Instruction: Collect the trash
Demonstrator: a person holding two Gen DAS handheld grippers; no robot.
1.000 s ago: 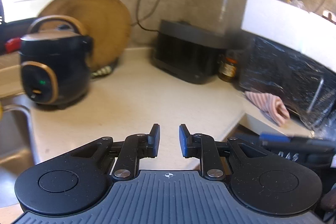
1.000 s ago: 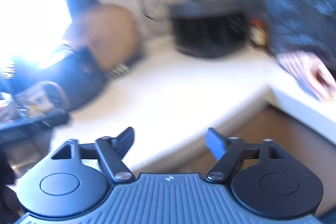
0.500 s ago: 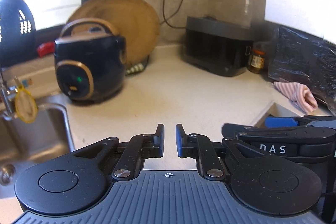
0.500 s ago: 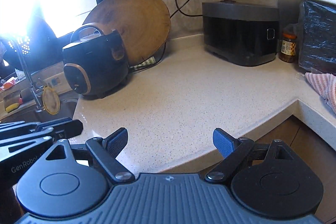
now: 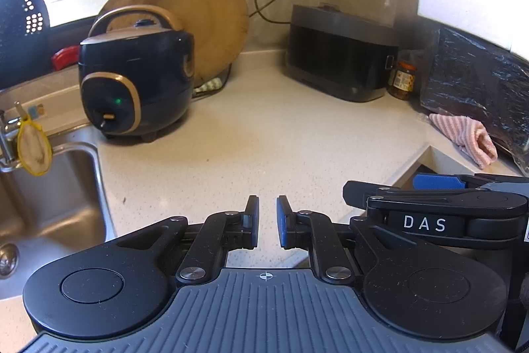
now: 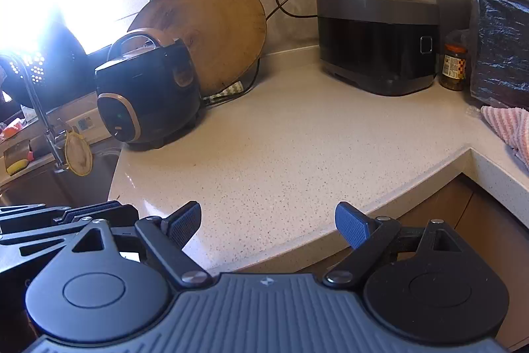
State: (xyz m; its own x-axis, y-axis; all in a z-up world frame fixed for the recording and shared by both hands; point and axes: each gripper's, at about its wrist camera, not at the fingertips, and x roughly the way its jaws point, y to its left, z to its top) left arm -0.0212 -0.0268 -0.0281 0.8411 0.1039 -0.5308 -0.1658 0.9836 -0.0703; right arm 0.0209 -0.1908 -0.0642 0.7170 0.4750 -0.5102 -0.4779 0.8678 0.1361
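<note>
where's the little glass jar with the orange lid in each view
Left wrist view: the jar stands at the right, between the grey box appliance and the black plastic bag.
Right wrist view: the jar is at the far right, in the same gap.
Shared landmark: the round wooden board leaning behind the dark rice cooker.

Pale speckled stone L-shaped countertop [image 6: 297, 154], mostly bare in the middle. Far left: dark navy round rice cooker w/ gold trim [image 6: 148, 95], w/ a big round wooden cutting board [image 6: 215, 32] leaning on the wall right behind it. Far back corner: black boxy appliance w/ grey lid [image 6: 377, 45]. Just right of it, a small glass jar w/ orange lid [image 6: 454, 65], then a crinkly black plastic bag [image 6: 502, 52]. Pink striped folded cloth [image 6: 509, 128] on the right, near the bag. Steel sink [image 5: 49, 194] set into the left end.
</note>
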